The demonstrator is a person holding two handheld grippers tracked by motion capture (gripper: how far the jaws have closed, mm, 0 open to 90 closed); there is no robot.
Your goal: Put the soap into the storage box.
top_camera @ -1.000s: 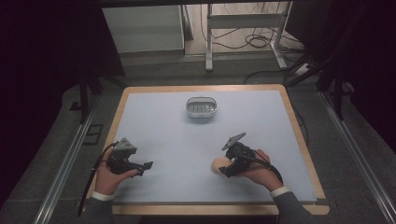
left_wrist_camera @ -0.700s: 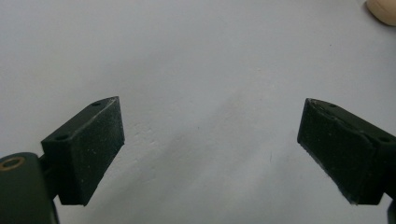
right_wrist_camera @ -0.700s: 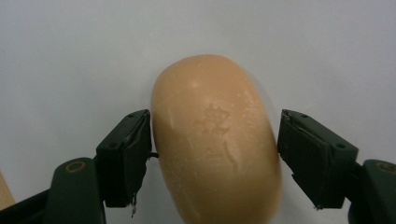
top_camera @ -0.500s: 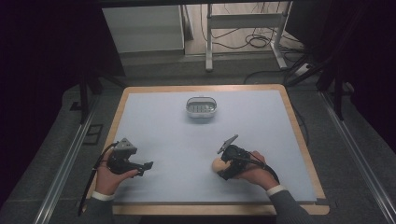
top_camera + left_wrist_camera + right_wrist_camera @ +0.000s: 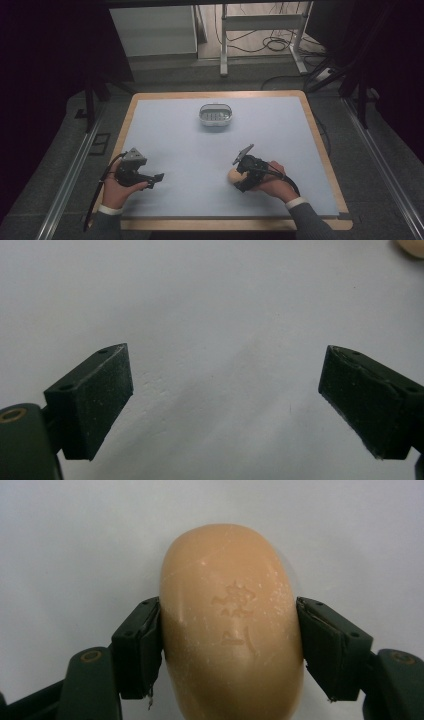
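Mostly hidden from above, the soap bar (image 5: 232,625) sits clamped in the just-closing right hand-held gripper (image 5: 230,645); the left hand-held gripper (image 5: 225,390) gapes.

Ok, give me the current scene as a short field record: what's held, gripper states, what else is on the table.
held item: soap bar, tan, oval, embossed mark on top
right gripper: jaws have just been closing, pads now pressed on both sides of the soap bar
left gripper: jaws wide apart, nothing between them, over bare mat
soap position: near edge of the table, right of centre, lying on the pale mat
other item: small oval dish, far centre of the mat, apart from both grippers
left hand: at near left of the mat
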